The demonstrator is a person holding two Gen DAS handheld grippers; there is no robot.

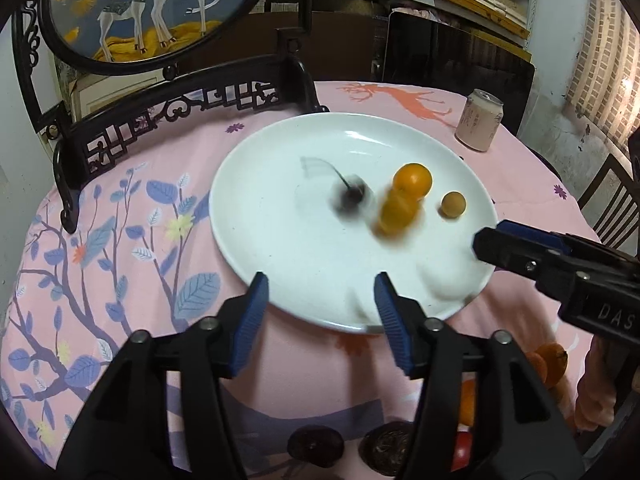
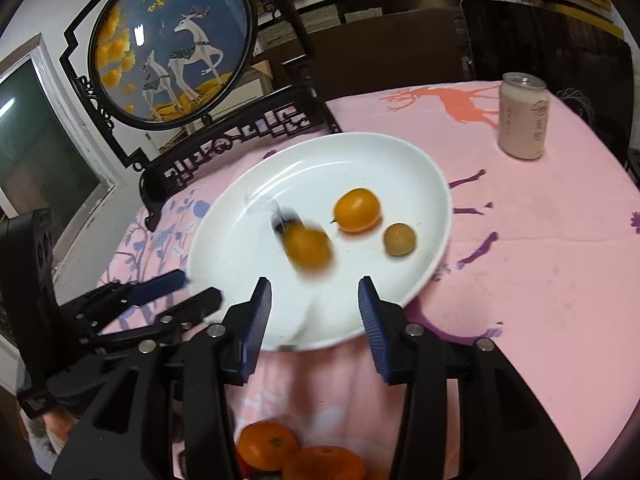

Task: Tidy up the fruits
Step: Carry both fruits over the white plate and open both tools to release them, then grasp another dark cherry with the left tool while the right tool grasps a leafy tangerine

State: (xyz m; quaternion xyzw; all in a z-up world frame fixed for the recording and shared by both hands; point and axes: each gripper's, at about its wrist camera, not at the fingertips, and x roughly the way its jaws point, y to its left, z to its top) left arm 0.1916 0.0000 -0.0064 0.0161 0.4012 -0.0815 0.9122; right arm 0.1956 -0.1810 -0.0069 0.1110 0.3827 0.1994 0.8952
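Your left gripper [image 1: 320, 300] sits at the bottom centre of the left view, its blue pads spread wide with nothing between them, their tips over the near rim of the plate [image 1: 280, 248]. Your right gripper [image 2: 314, 300] is likewise wide apart and empty at the bottom centre of the right view, tips over the plate's near edge.

On the plate, in the left view, a sharp orange [image 1: 413, 180] lies right of centre, a small yellow-brown fruit [image 1: 453, 205] just to its right, a blurred orange fruit [image 1: 396, 214] just below it, and a blurred dark cherry [image 1: 350, 198] with a stem near the middle. Whether the blurred orange touches the sharp one, you cannot tell.

More fruit lies at the bottom edge of both views: two tangerines [image 2: 268, 444] between the right gripper's arms, and two dark round fruits [image 1: 316, 444] under the left gripper.

A can [image 1: 480, 120] stands upright at the upper right on the pink cloth [image 1: 160, 152], well apart from the plate. A round deer screen [image 2: 172, 44] in a black frame fills the upper left.
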